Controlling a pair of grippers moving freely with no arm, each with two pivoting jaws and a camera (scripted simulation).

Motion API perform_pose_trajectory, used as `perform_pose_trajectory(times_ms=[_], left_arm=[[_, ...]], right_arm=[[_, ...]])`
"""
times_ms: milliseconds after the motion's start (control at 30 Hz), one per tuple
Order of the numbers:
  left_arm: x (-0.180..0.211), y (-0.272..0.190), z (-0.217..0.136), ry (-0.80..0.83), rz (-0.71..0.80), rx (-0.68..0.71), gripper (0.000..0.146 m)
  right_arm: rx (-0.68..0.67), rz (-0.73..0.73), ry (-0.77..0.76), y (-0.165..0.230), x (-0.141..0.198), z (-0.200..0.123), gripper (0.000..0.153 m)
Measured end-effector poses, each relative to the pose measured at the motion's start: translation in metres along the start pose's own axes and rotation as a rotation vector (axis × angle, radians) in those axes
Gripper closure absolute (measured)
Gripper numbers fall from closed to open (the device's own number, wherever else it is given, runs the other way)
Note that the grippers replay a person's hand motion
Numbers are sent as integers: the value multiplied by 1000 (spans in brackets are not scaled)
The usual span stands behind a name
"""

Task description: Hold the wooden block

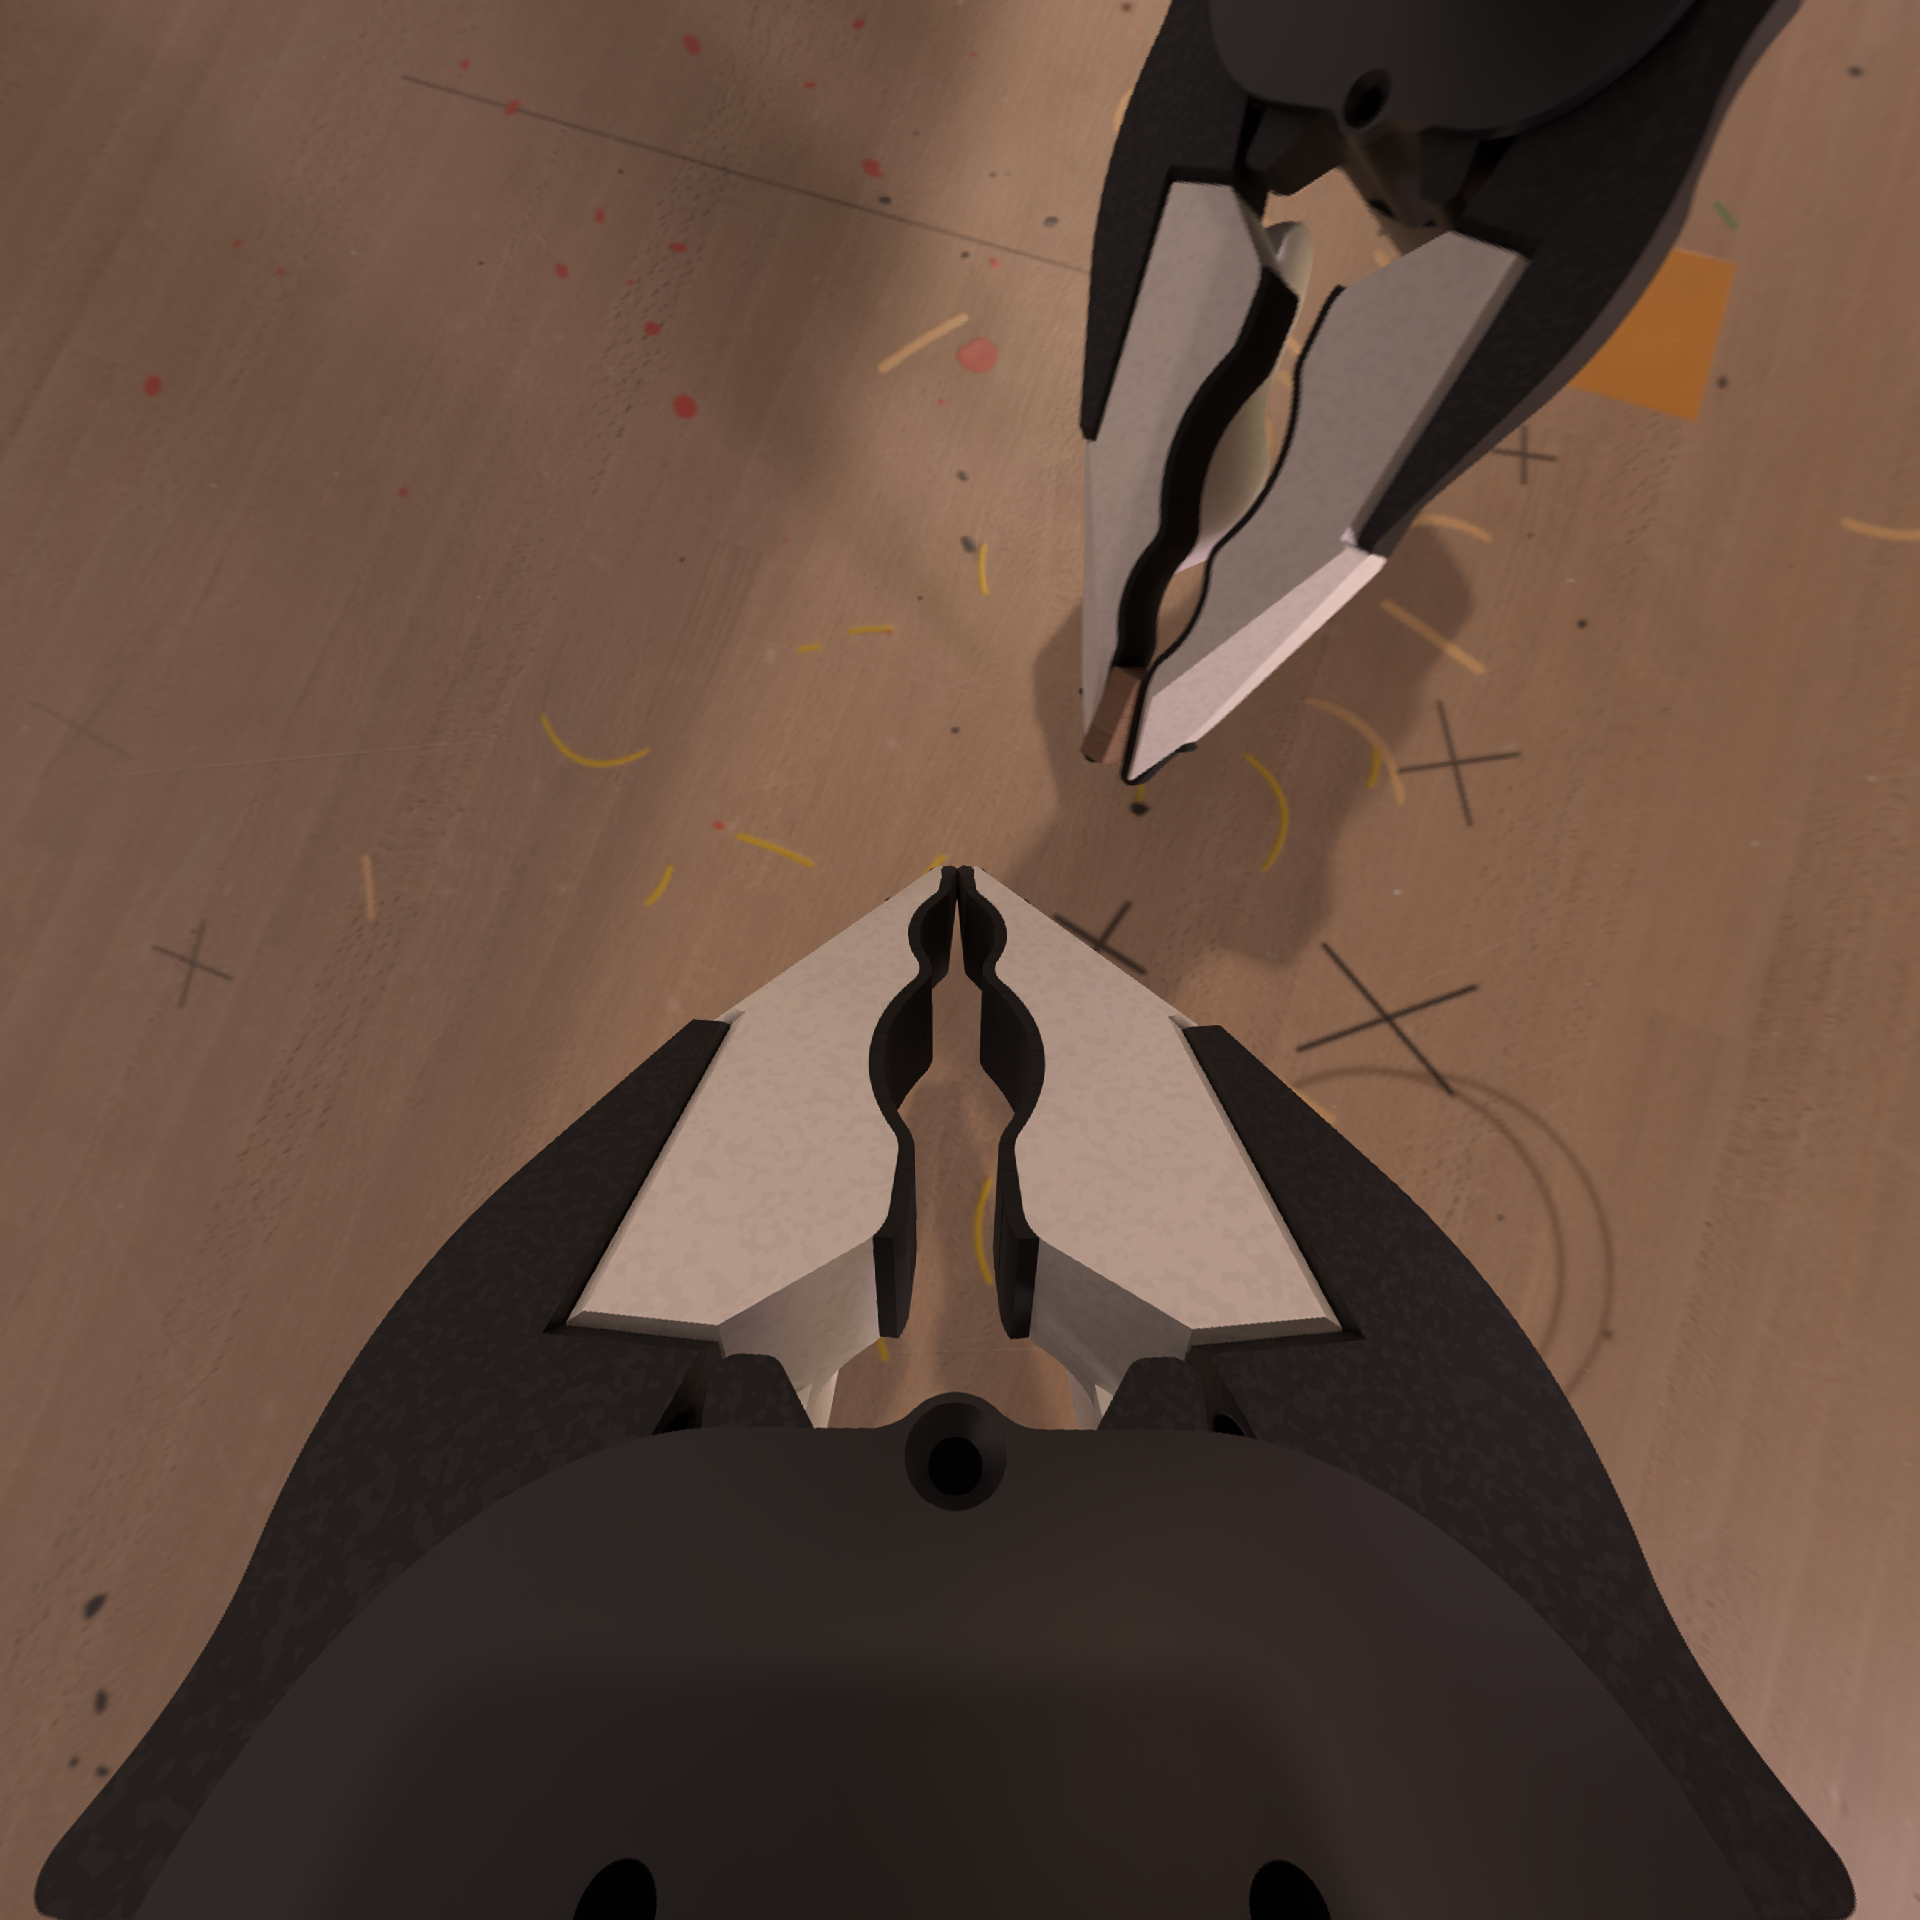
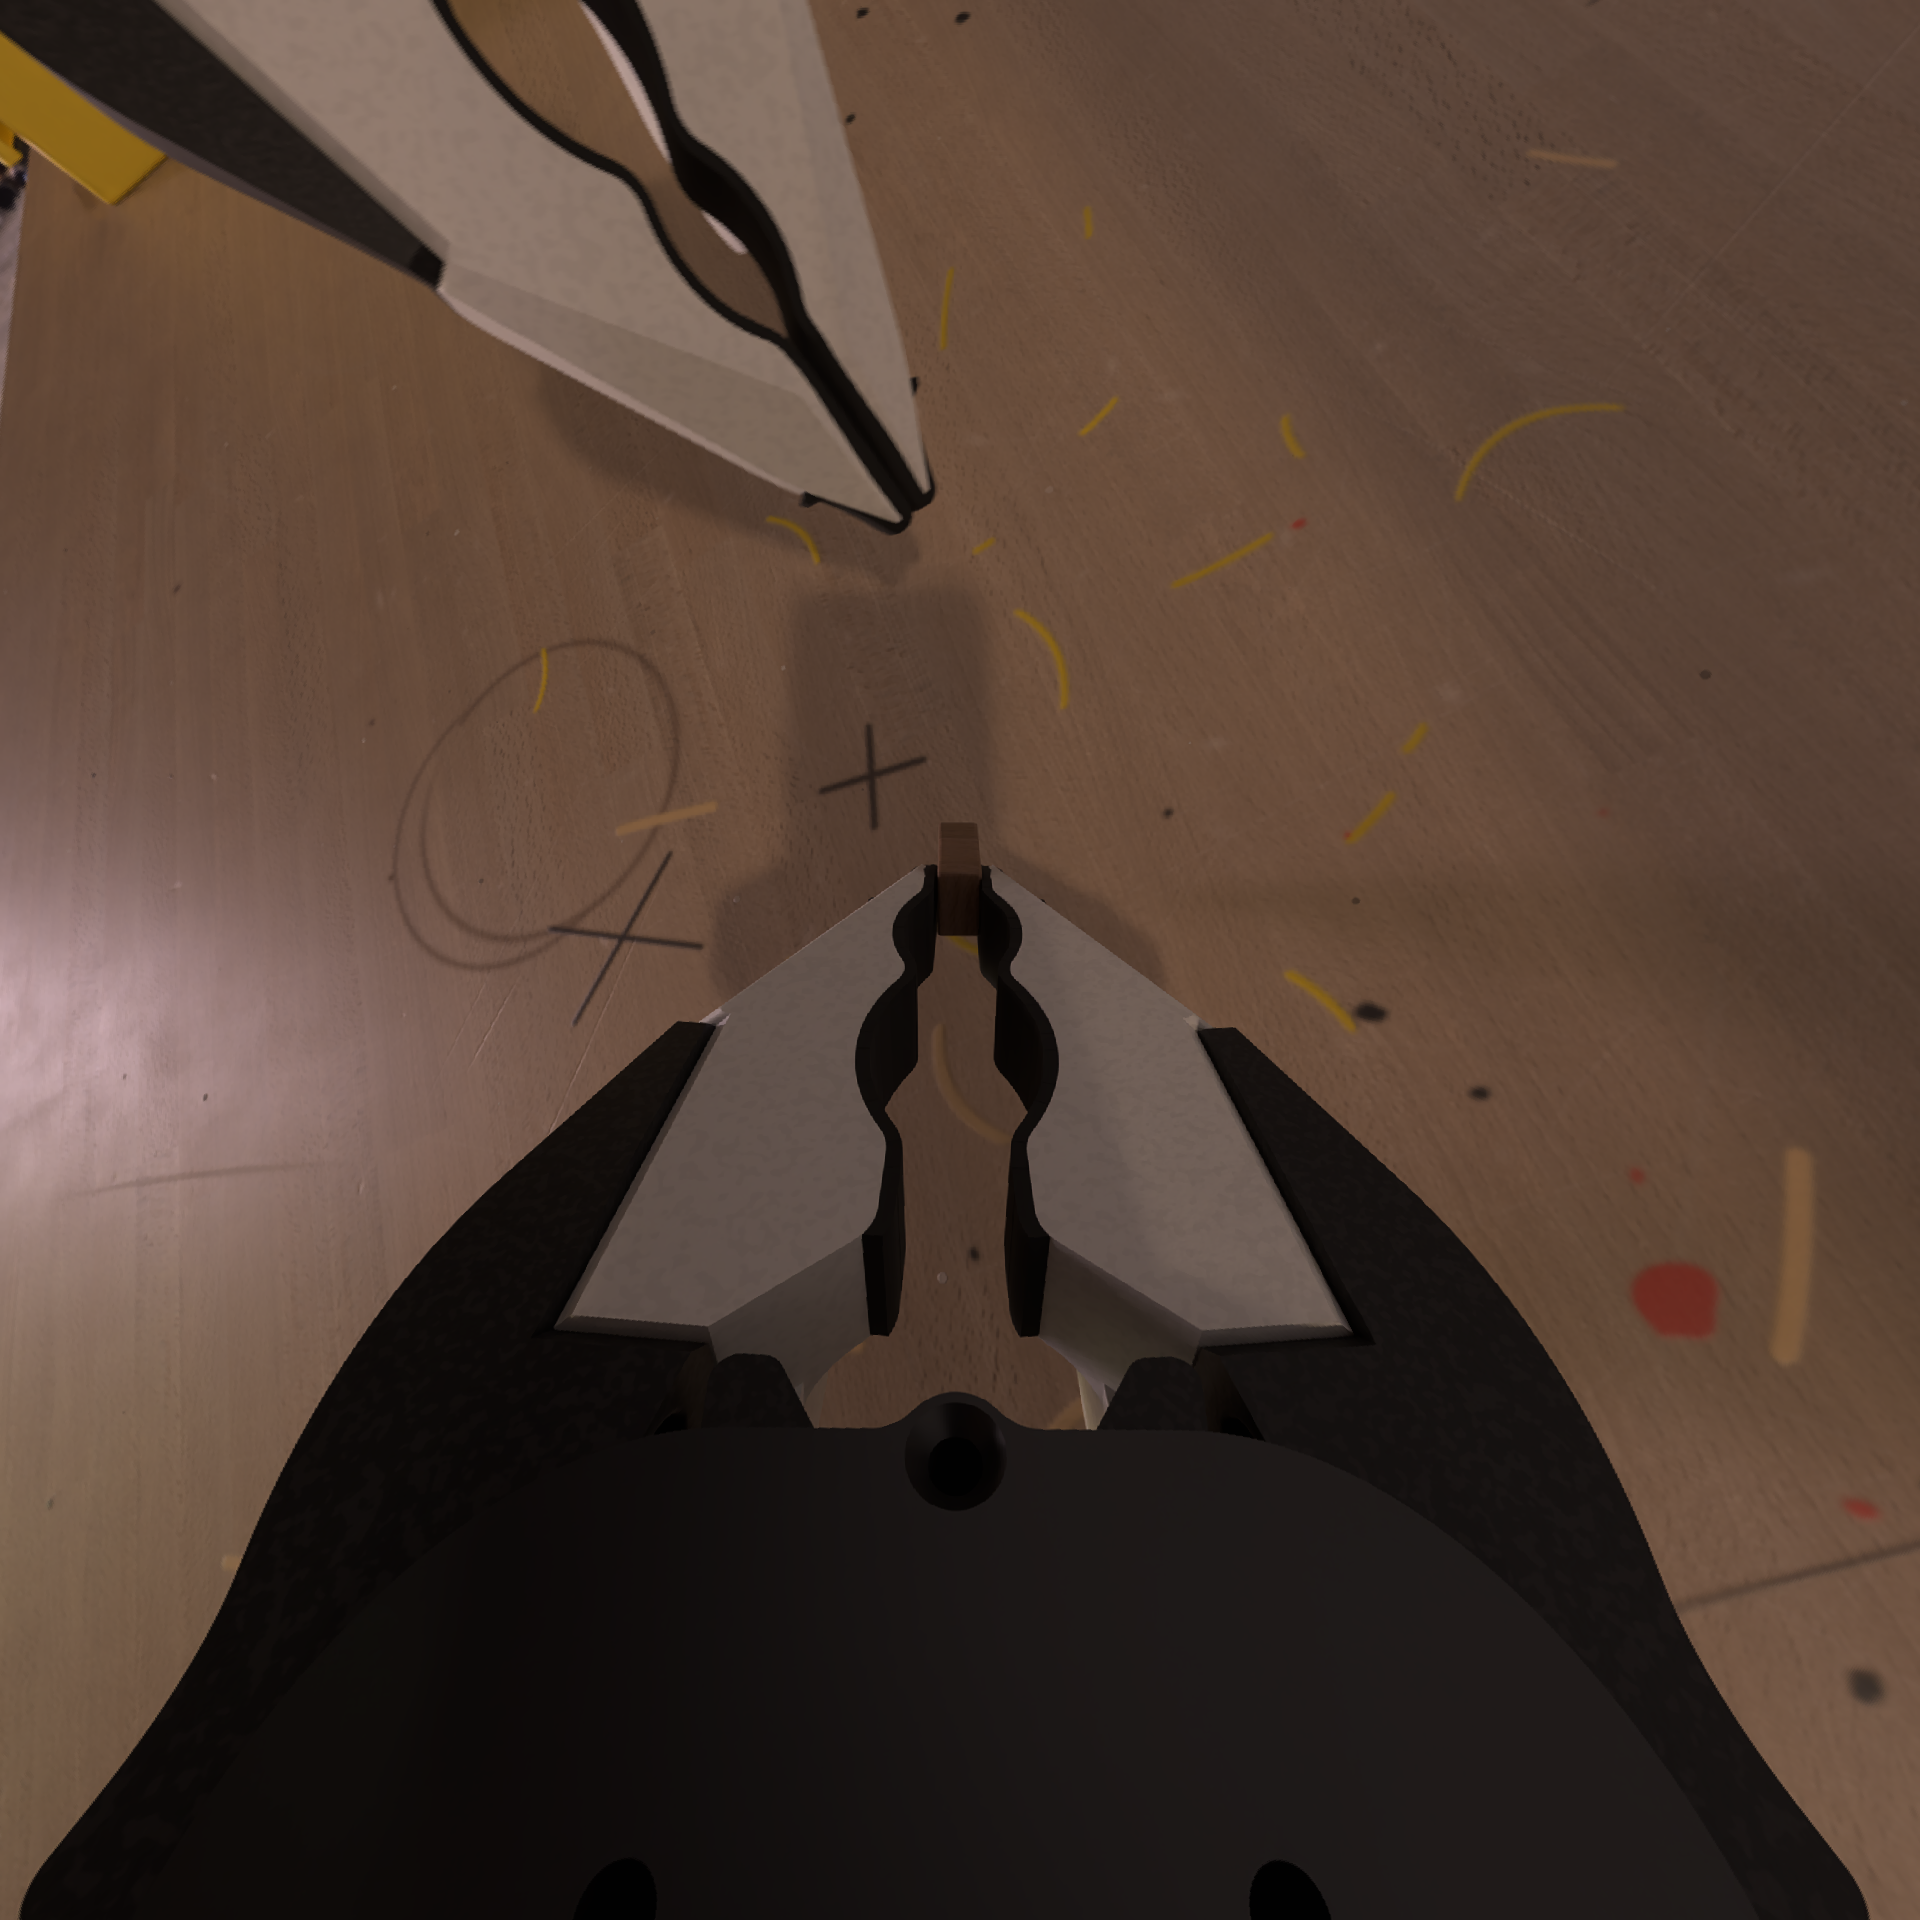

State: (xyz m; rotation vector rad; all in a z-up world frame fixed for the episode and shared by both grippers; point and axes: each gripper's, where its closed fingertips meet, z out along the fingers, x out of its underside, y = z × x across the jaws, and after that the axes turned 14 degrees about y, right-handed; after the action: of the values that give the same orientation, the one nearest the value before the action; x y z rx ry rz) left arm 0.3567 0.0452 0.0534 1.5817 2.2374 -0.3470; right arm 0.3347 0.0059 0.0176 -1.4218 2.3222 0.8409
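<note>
The wooden block is a small brown piece pinched between the tips of my right gripper, which is shut on it and holds it above the wooden table. In the left wrist view the right gripper hangs at the upper right, pointing down, with the block showing at its tip. My left gripper is shut and empty, its tips touching, a short way from the right gripper's tip. It shows in the right wrist view at the upper left.
The wooden tabletop bears pencil crosses, a drawn circle, yellow streaks and red paint spots. An orange patch lies at the far right in the left wrist view. A yellow object sits at the right wrist view's upper left.
</note>
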Motion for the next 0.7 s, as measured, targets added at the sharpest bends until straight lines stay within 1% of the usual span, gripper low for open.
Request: perform_pose_trajectory(times_ms=[133, 333, 567, 633, 700], left_arm=[[-1, -9, 1, 1, -5, 71, 146], [-7, -9, 11, 66, 14, 99, 146], [-3, -17, 12, 122, -27, 179, 146], [-2, -21, 11, 134, -45, 218, 146], [-3, -21, 11, 133, -60, 226, 146]], right_arm=[[-10, 4, -8, 0, 0, 1, 146], [1, -25, -23, -2, -1, 1, 146], [12, 15, -39, -8, -1, -2, 146], [15, 13, -43, -8, -2, -2, 146], [10, 1, -42, -7, -2, -1, 146]])
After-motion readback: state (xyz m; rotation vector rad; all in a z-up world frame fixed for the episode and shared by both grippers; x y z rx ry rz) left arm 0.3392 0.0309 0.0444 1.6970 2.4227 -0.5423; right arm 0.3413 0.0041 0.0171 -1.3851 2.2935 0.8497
